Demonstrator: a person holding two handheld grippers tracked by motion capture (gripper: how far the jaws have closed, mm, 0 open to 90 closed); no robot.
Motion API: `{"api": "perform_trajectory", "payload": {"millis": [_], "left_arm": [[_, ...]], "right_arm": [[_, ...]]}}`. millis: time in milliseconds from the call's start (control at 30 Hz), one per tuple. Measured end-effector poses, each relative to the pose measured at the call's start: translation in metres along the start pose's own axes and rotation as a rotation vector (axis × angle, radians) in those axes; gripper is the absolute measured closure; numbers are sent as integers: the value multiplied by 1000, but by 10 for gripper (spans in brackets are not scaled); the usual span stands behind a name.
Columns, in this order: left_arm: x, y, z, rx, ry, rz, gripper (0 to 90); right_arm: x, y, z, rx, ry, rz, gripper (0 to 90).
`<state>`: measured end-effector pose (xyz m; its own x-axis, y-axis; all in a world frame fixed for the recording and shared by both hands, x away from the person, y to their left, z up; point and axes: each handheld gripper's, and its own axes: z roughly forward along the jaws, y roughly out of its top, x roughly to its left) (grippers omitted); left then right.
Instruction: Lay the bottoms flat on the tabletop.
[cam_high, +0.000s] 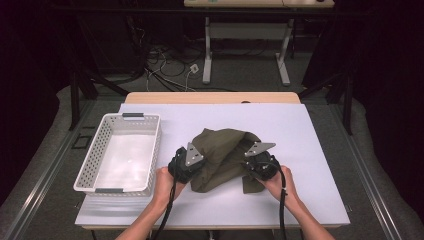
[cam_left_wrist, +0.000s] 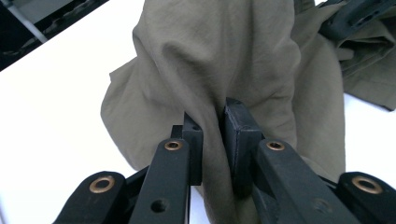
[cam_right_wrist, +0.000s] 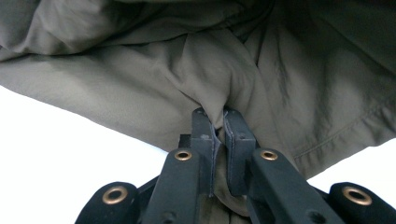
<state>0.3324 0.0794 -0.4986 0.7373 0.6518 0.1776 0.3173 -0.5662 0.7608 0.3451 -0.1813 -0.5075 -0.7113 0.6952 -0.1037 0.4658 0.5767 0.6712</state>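
Observation:
An olive-green garment (cam_high: 222, 155) lies crumpled on the white table top (cam_high: 300, 130), right of the basket. My left gripper (cam_high: 192, 162) is shut on a fold at its left side; in the left gripper view the cloth (cam_left_wrist: 210, 70) is pinched between the jaws of the left gripper (cam_left_wrist: 214, 140). My right gripper (cam_high: 255, 160) is shut on a fold at the garment's right side, and in the right gripper view the fabric (cam_right_wrist: 187, 70) bunches where the right gripper (cam_right_wrist: 218, 128) clamps it. Both pinched folds rise a little off the table.
A white perforated plastic basket (cam_high: 95, 160) with grey handles stands at the left of the table. Beyond the far edge are cables on the floor and a white desk frame (cam_high: 207, 50). Dark curtains close in both sides.

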Motion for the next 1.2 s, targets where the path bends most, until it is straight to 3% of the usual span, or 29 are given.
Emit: {"api": "perform_trajectory", "payload": {"millis": [200,400,500,600,667,733,833,900,1000,1133,1200], "left_arm": [[3,-2,-1,2,12,-18,810],[9,-6,0,4,21,-40,826],[9,-7,3,19,24,-40,829],[9,-8,5,33,25,-30,832],[8,-9,6,31,33,-31,832],[8,-9,7,34,33,-27,832],[9,-10,8,41,38,-21,829],[9,-10,8,47,37,-25,829],[10,-11,8,47,43,-23,827],[10,-12,9,45,43,-33,827],[11,-12,9,49,47,-29,828]], "right_arm": [[-3,0,-3,16,3,-7,852],[-10,0,-9,29,-21,16,851],[-11,-3,-5,37,2,26,831],[-8,-3,1,24,14,16,698],[-7,-3,5,-14,44,43,596],[-6,-1,9,-14,53,38,493],[-1,3,19,-8,56,39,442],[1,4,27,10,53,26,491],[1,1,35,44,32,21,640],[-1,-2,37,41,40,40,809],[-2,-2,35,35,42,32,848]]}}
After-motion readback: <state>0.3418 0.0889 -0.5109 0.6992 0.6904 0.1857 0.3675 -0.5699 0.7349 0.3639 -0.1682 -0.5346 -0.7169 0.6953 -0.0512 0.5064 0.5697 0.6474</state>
